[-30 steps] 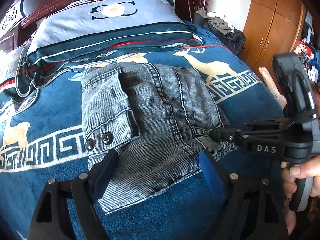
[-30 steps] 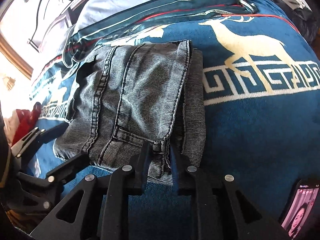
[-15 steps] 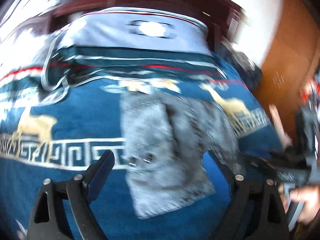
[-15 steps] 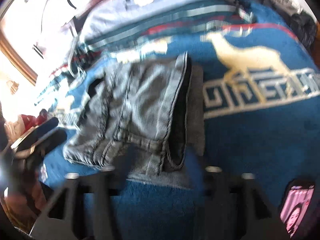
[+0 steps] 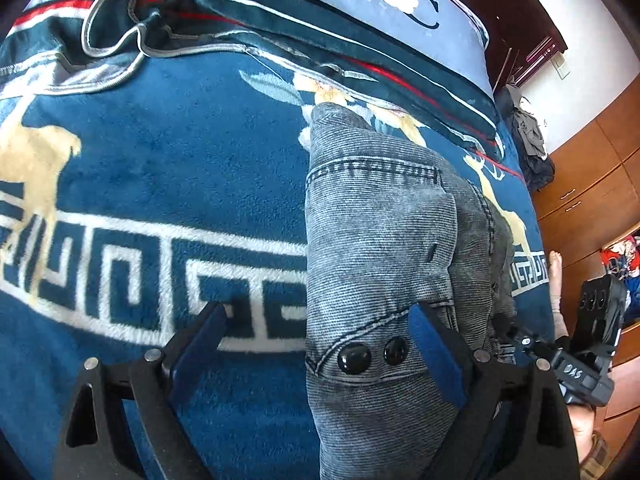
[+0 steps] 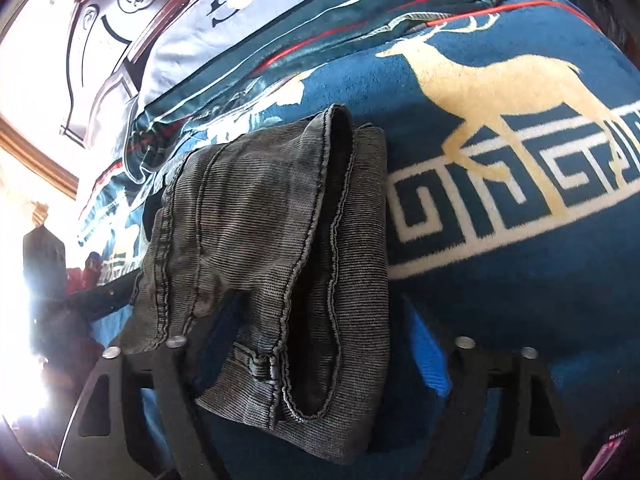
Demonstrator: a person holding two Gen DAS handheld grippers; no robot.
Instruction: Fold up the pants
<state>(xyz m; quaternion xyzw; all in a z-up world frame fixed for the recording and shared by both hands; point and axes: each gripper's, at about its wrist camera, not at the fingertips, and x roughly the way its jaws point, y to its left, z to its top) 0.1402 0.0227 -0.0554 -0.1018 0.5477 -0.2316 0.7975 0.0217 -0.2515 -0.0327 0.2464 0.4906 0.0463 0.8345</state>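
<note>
One pair of grey corduroy pants [image 5: 384,264] lies folded into a thick bundle on the bed, resting on a blue blanket [image 5: 168,168] woven with tan deer and a white key-pattern band. Two dark snap buttons [image 5: 354,358] sit side by side on the near flap of the bundle in the left wrist view; in the right wrist view the pants [image 6: 272,248] show an open hem or waist edge gaping toward the camera, its dark lining exposed. The left claw [image 5: 320,344] has its two blue-padded fingers spread wide, one on the blanket to the left of the bundle, the other over the cloth beside the buttons, gripping nothing. The right claw [image 6: 304,364] is likewise spread apart, straddling the near end of the bundle; its left finger is partly hidden by the fabric, its right blue pad lies just beside the cloth edge on the blanket [image 6: 520,280]. From the left view the right claw's black body [image 5: 576,364] shows at the far right edge of the bundle. Beyond the pants lies one large pillow [image 5: 360,8] with a white flower emblem, against a dark carved headboard [image 6: 120,20]. To the right stand brown wooden wardrobe doors [image 5: 592,184], with a heap of dark clothes [image 5: 532,140] near them.
</note>
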